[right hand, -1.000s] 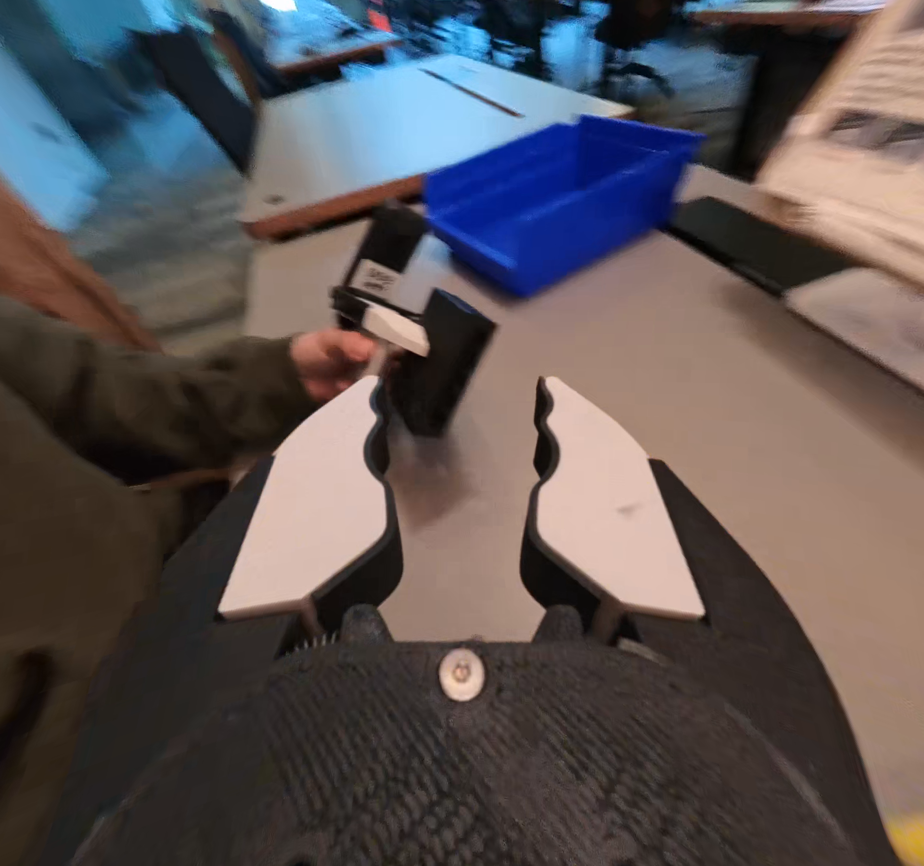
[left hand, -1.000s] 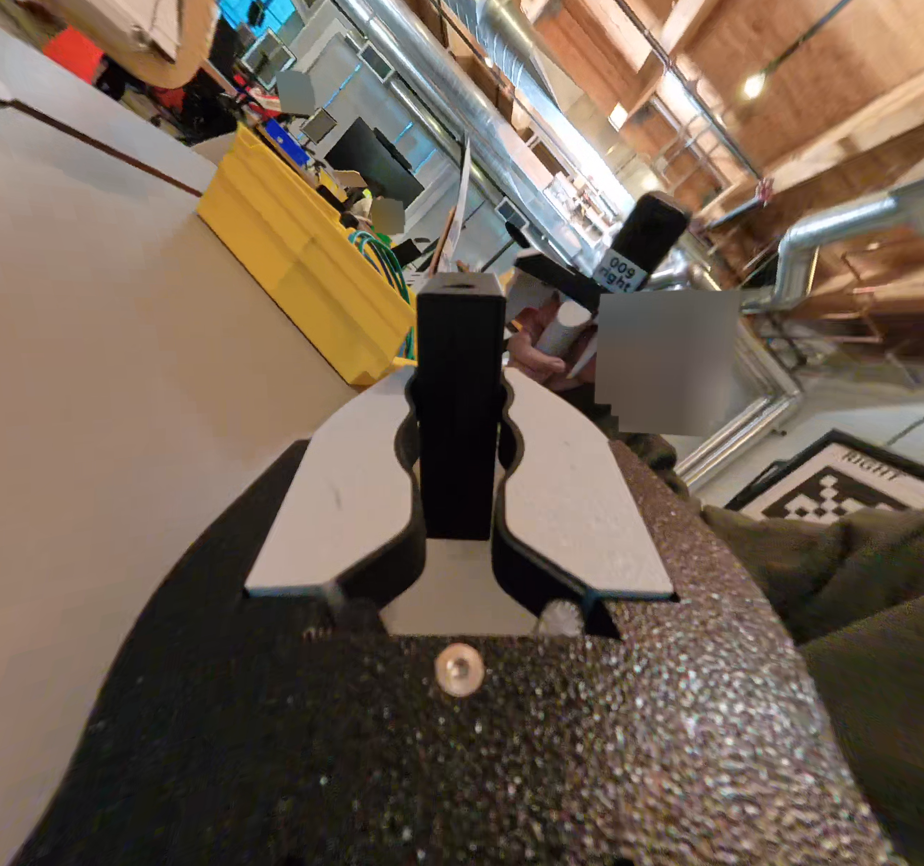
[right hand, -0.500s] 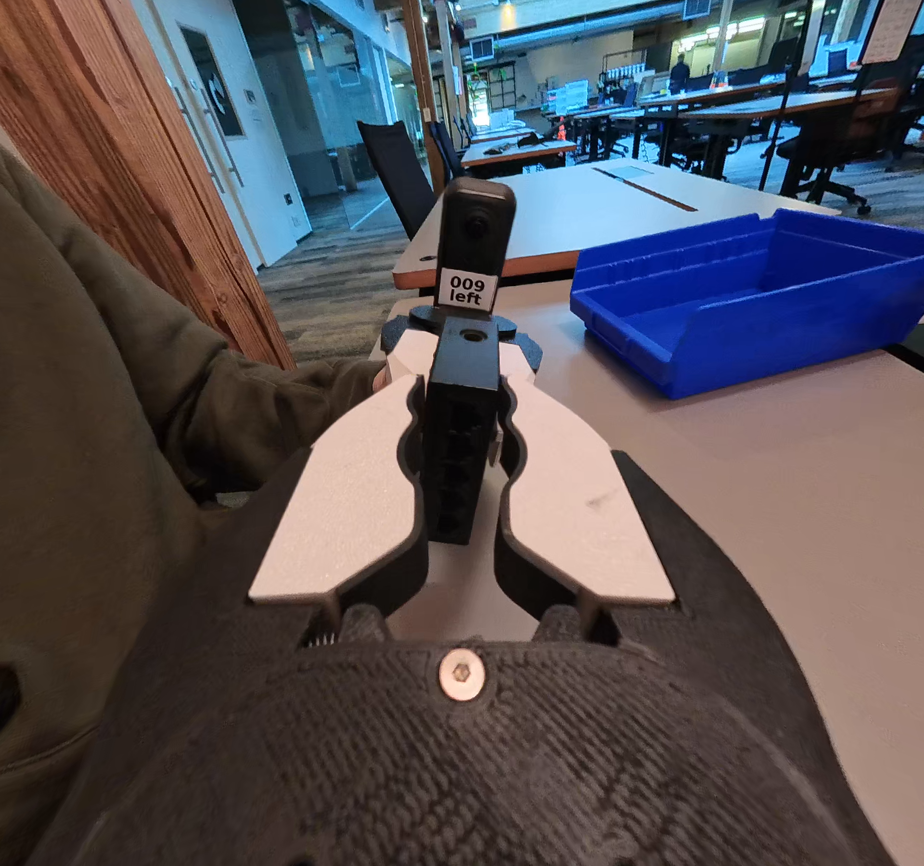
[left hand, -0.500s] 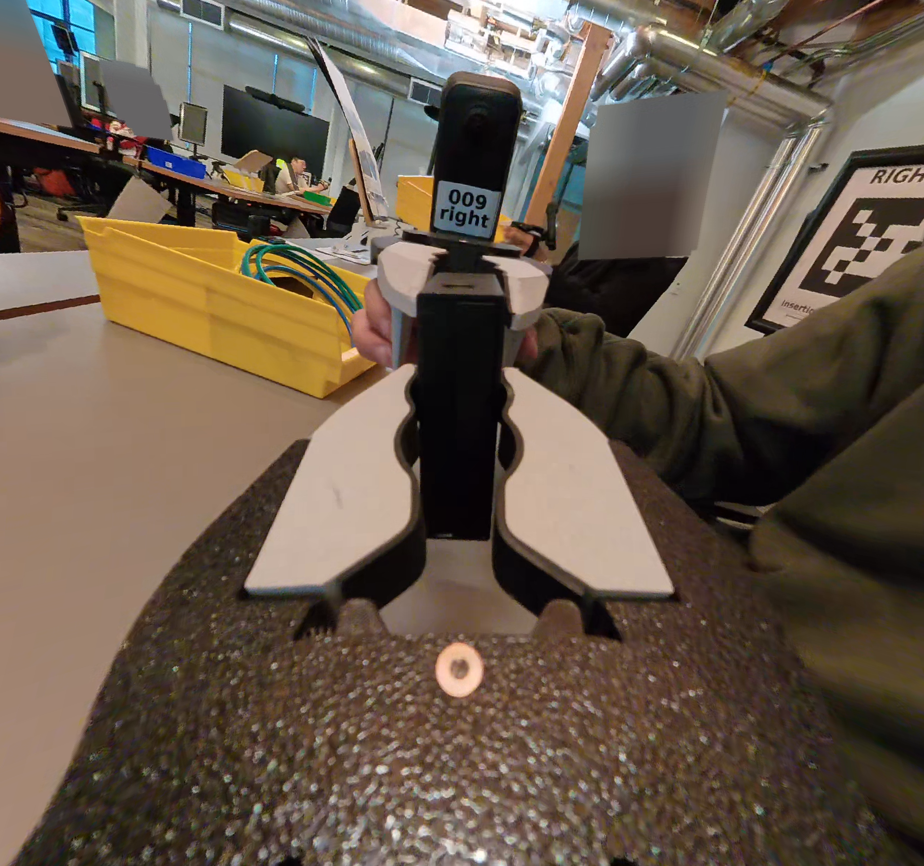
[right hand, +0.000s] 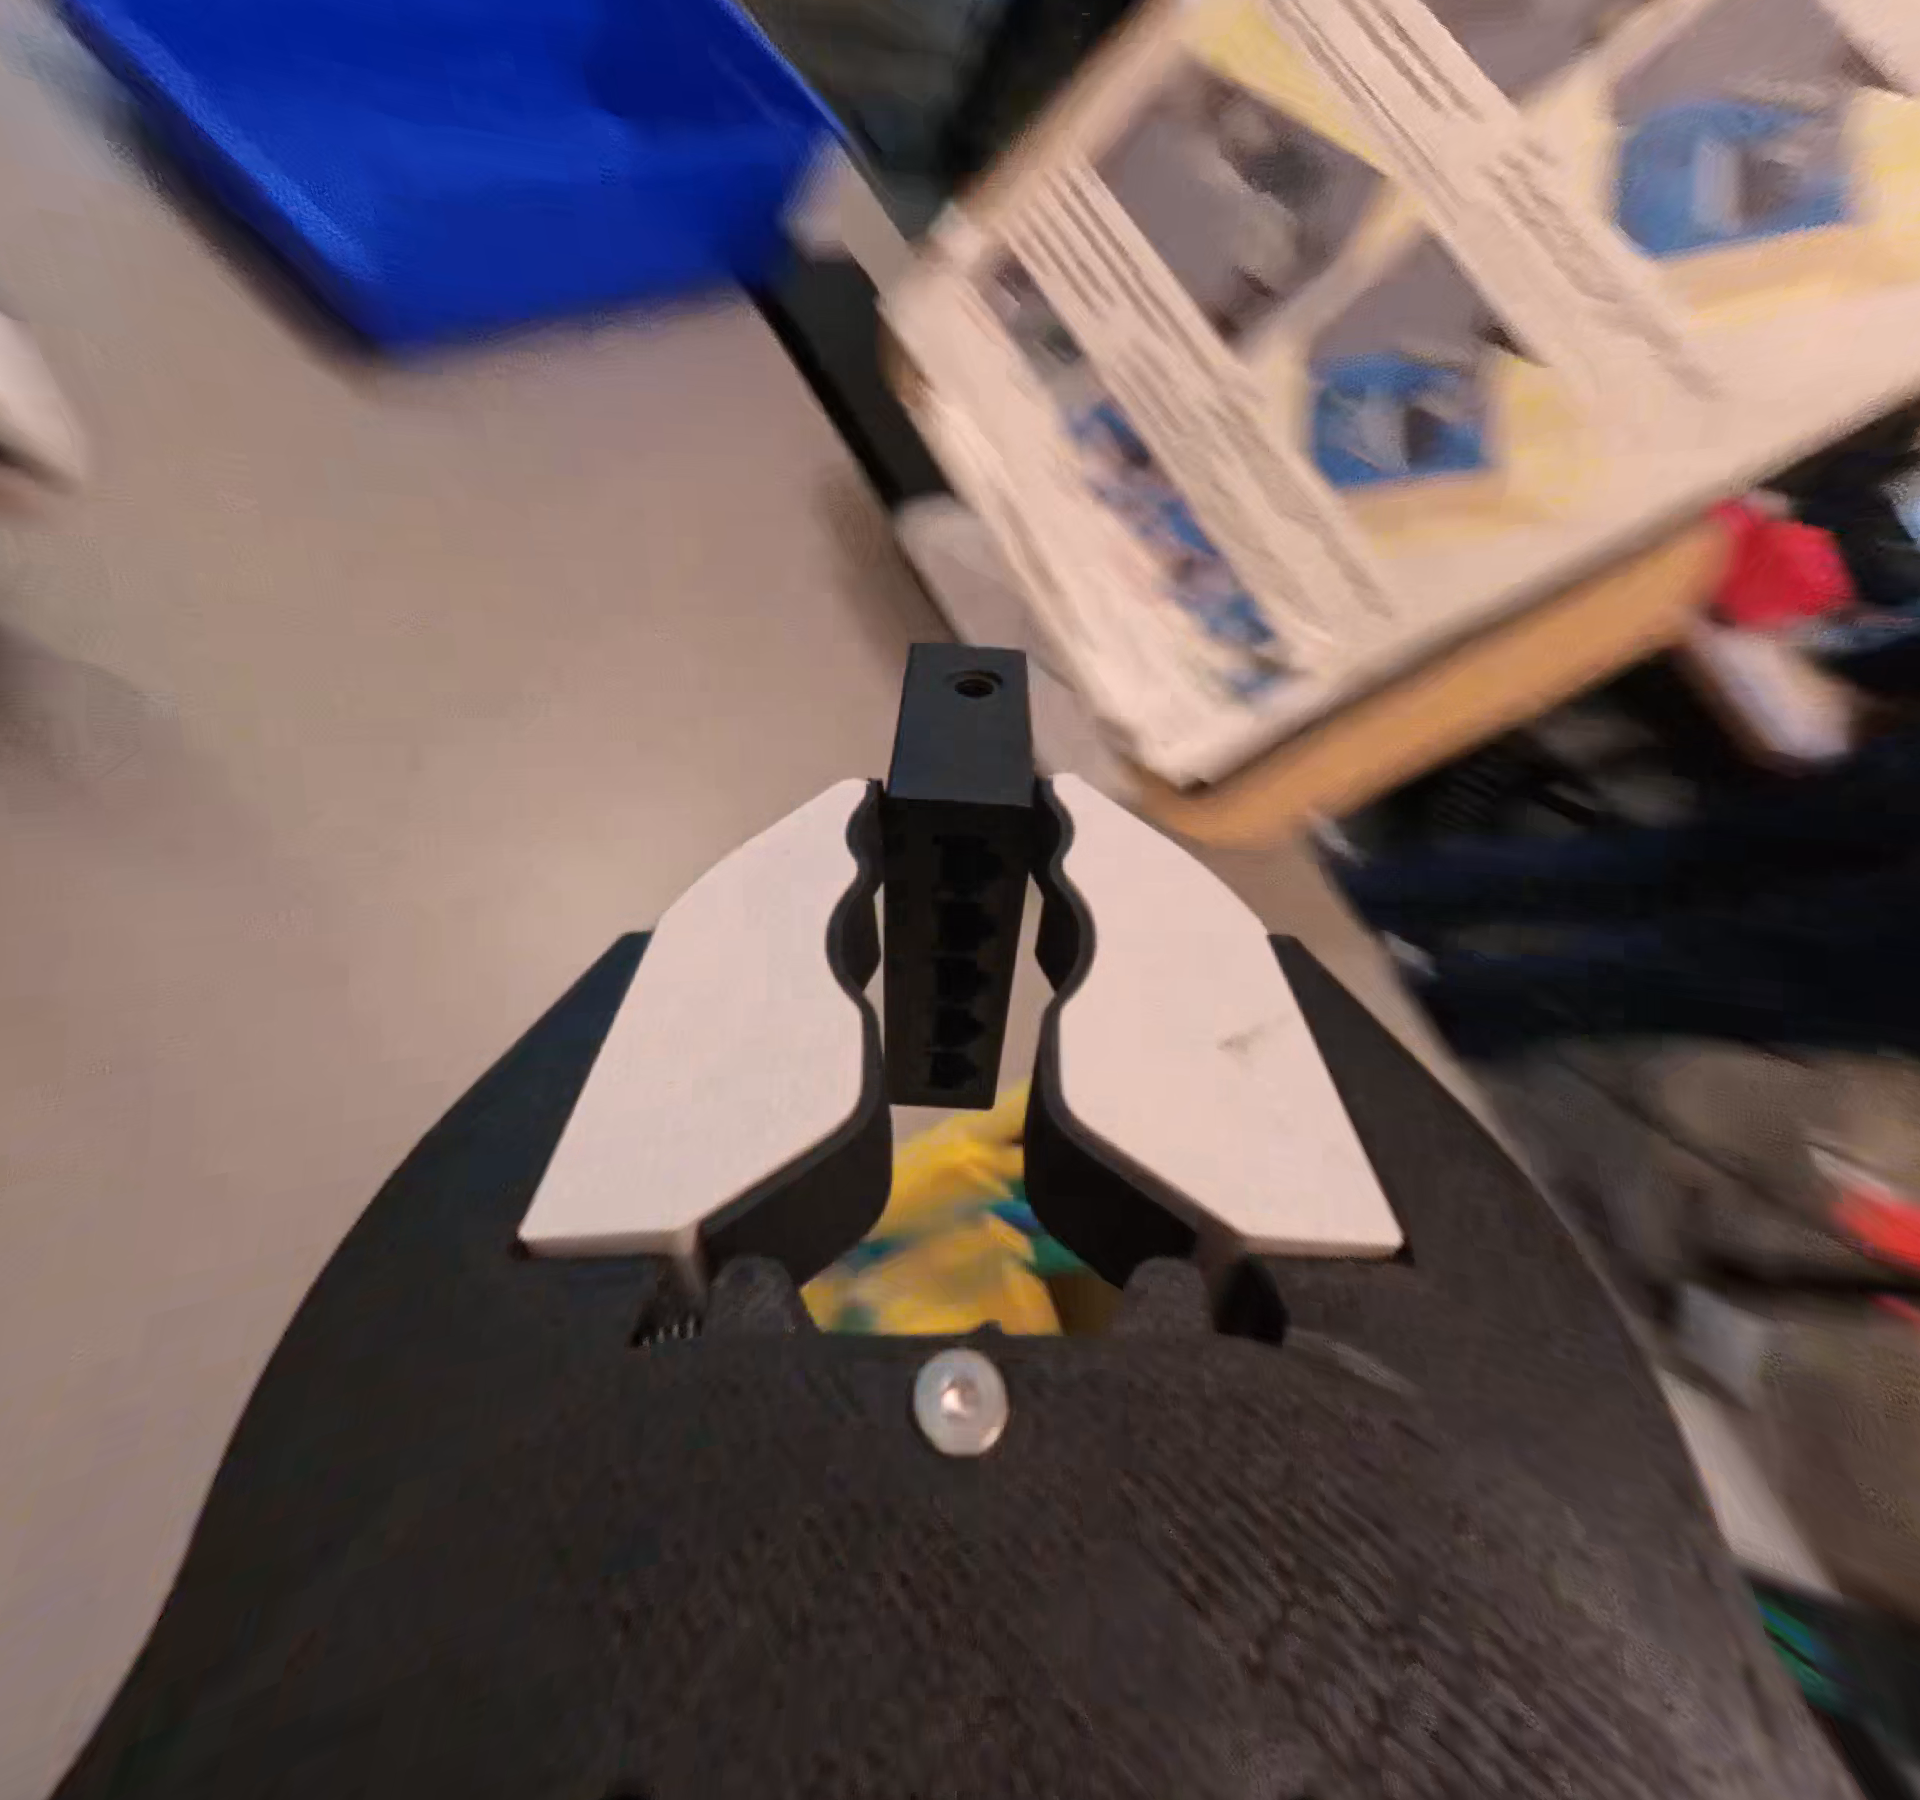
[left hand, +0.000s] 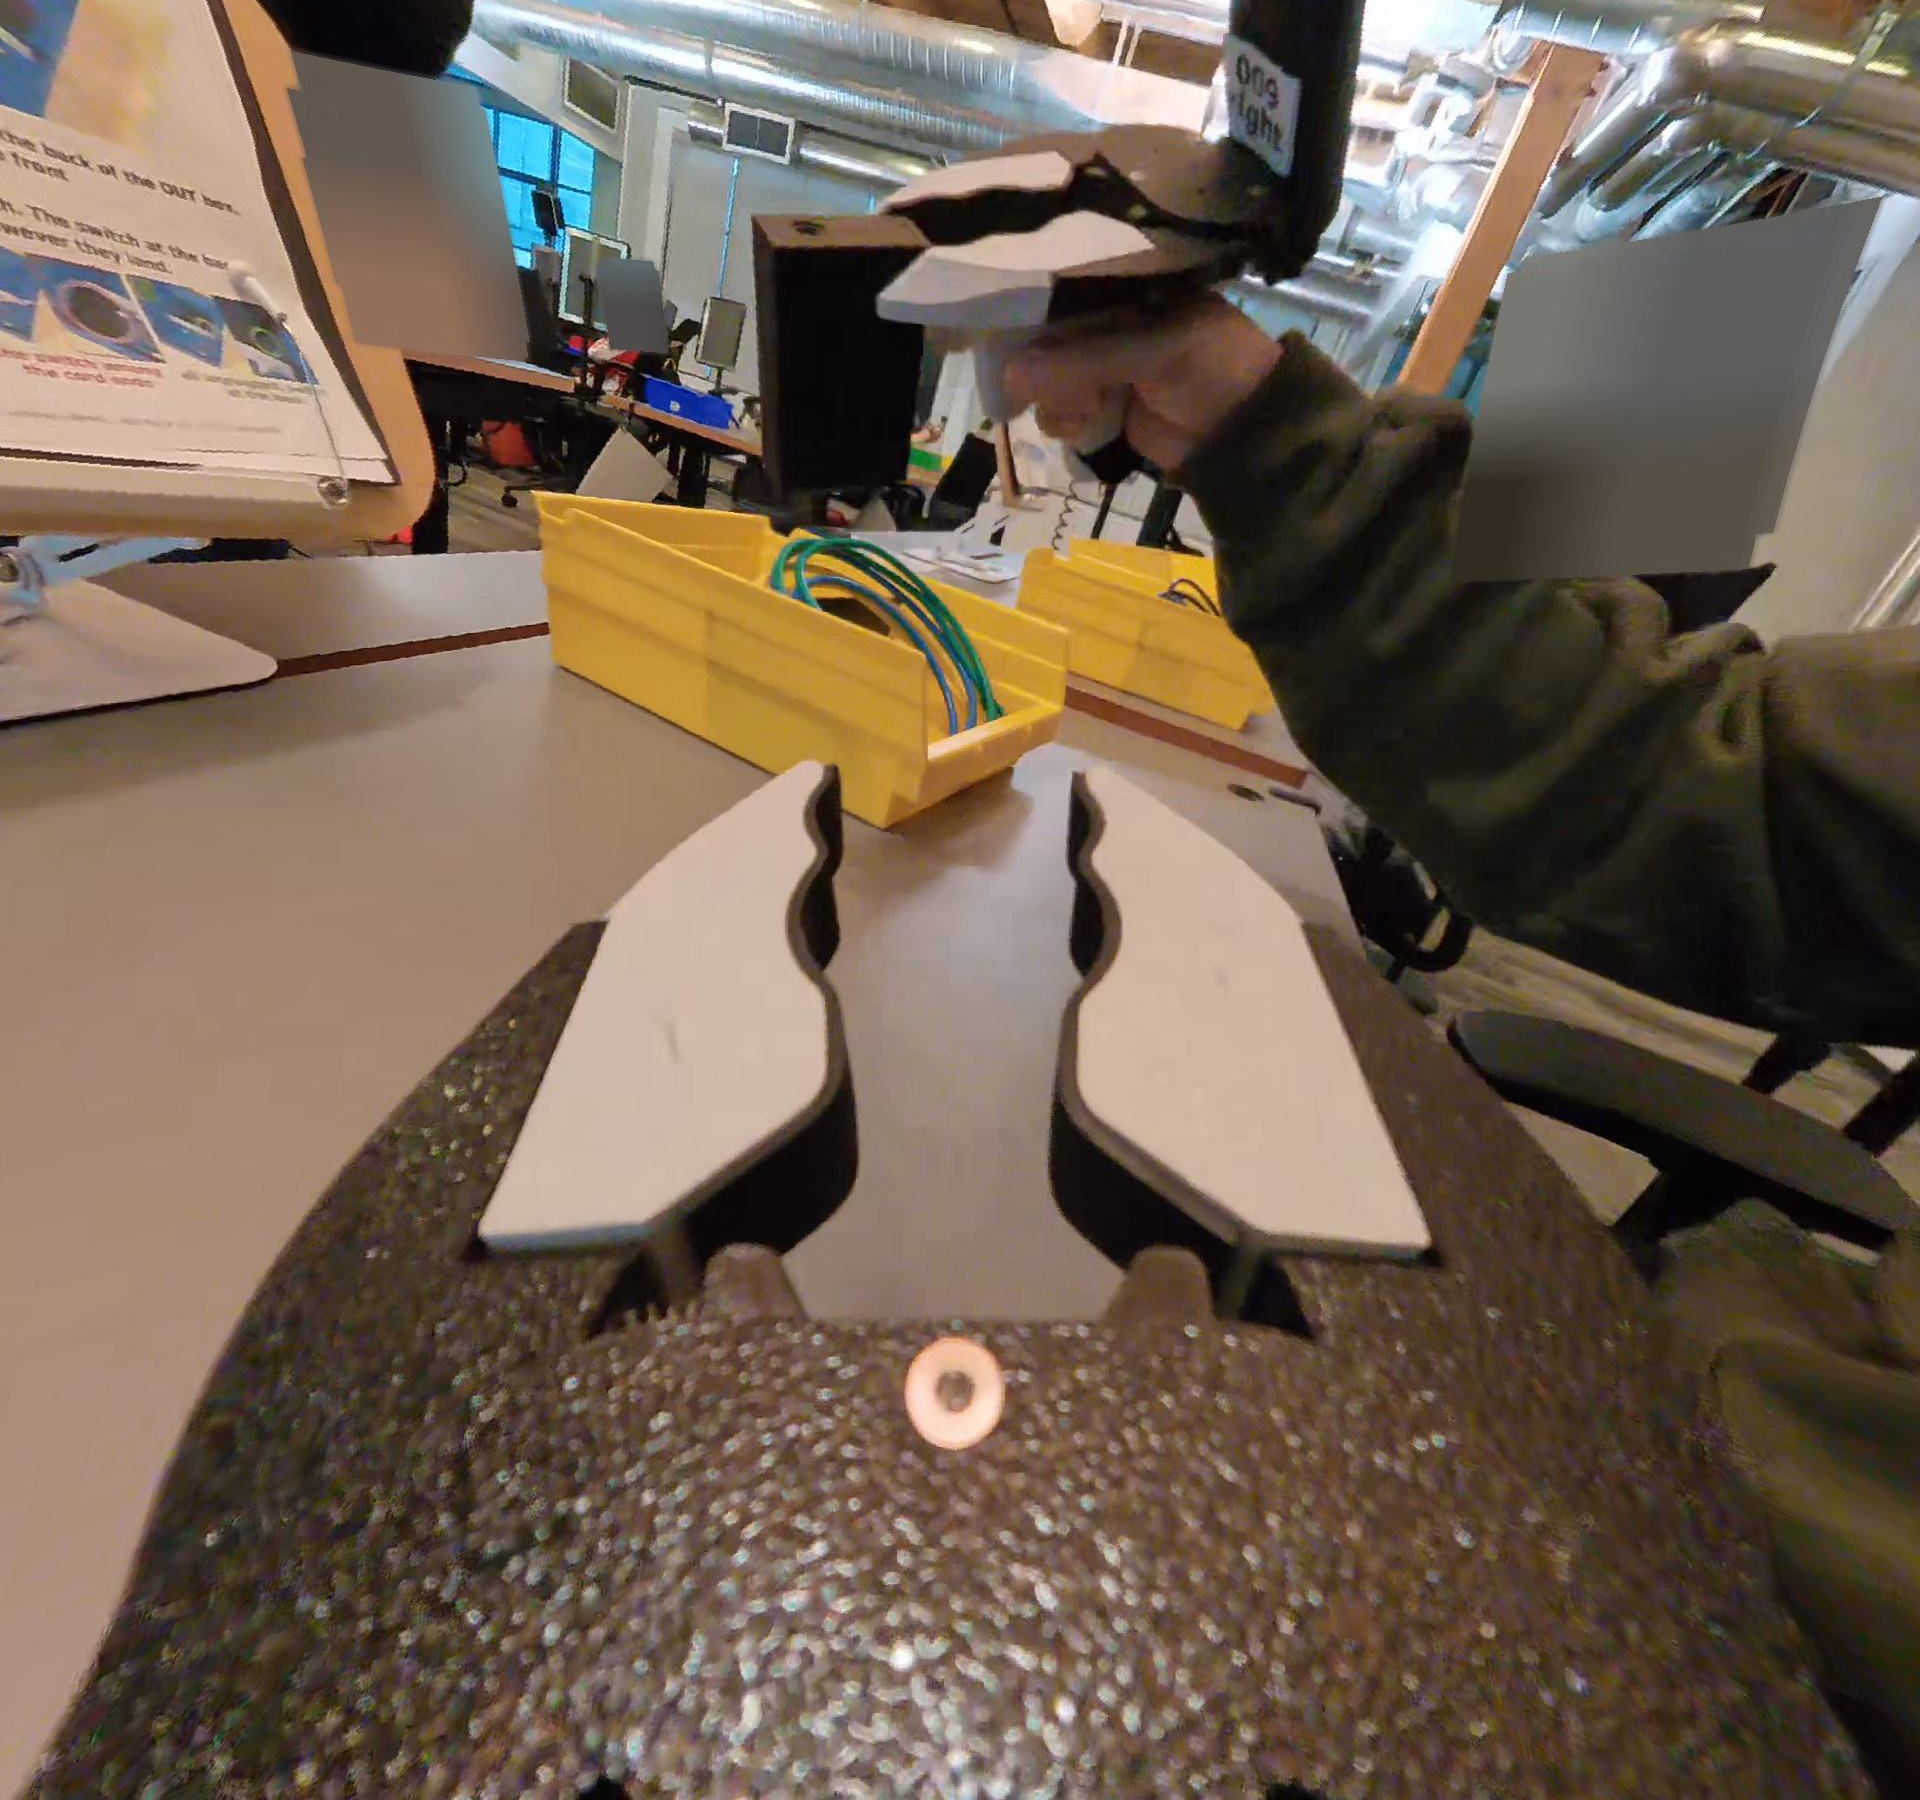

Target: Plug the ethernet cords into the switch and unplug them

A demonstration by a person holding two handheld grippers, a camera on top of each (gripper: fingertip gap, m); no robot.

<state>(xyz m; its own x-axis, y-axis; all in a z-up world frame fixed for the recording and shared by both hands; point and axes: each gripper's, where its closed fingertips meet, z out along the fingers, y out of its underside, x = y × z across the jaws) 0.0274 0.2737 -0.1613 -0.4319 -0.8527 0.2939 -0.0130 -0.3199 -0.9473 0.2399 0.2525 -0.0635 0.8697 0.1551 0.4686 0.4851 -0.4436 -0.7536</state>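
Above the counter (left hand: 260, 919), the right gripper (right hand: 956, 805) has its jaws clamped on the black switch (right hand: 951, 919), held in the air over the yellow bin (left hand: 748, 638) with the cords (left hand: 883, 597). The left gripper (left hand: 951, 794) hangs low, its jaws parted and empty.

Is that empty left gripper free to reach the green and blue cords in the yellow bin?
Probably yes: the left gripper is open and empty, and the cords arch above the yellow bin just ahead, unobstructed.

left hand-held gripper (left hand: 951, 815) low, fingers spread apart, empty, right hand-held gripper (right hand: 958, 794) raised, fingers clamped
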